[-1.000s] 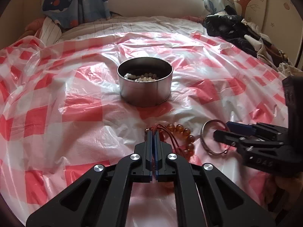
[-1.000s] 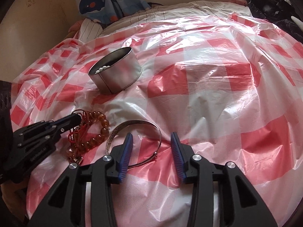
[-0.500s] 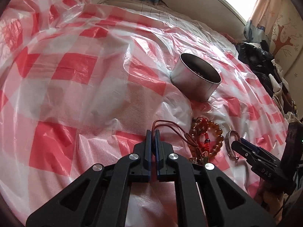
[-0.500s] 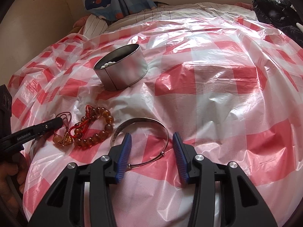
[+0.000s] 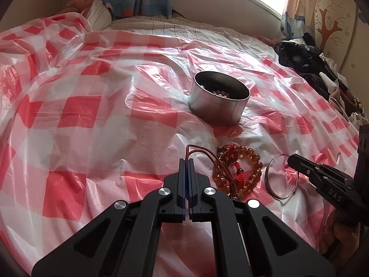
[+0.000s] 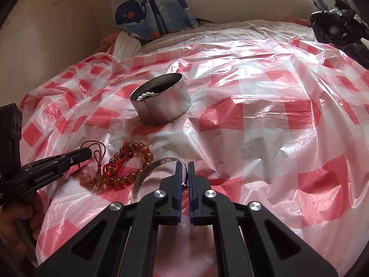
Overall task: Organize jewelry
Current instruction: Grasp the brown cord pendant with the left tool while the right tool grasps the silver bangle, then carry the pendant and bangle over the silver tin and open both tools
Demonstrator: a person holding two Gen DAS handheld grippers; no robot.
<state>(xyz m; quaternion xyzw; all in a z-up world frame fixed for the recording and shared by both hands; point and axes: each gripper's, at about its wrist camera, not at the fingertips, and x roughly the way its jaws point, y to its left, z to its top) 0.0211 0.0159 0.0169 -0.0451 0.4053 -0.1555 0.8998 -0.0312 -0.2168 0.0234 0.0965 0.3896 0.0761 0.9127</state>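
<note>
An amber bead bracelet [image 5: 255,161] [image 6: 138,149] with red knots and a brown cord lies on the checked plastic sheet [image 5: 92,115]. My left gripper [image 5: 187,160] [image 6: 86,153] is closing tight on that cord, which loops out past its tips. Right of the beads lies a thin silver bangle [image 5: 268,177] [image 6: 147,169]. The jaws of my right gripper [image 6: 184,164] [image 5: 291,159] are closing on the bangle's far rim, which passes between the pads. Farther back stands a round metal tin [image 5: 219,108] [image 6: 161,110] holding white pearls [image 5: 220,94] [image 6: 145,95].
The plastic sheet covers a bed and is wrinkled. A pile of dark clothes [image 5: 299,57] [image 6: 334,27] lies at the far right. Whale-print curtains [image 6: 138,7] and a wall close off the back. A hand [image 6: 20,210] holds the left gripper.
My right gripper's jaws went from wide open around the bangle to closed on its rim. The left gripper stayed shut on the cord while its view swung across the bed.
</note>
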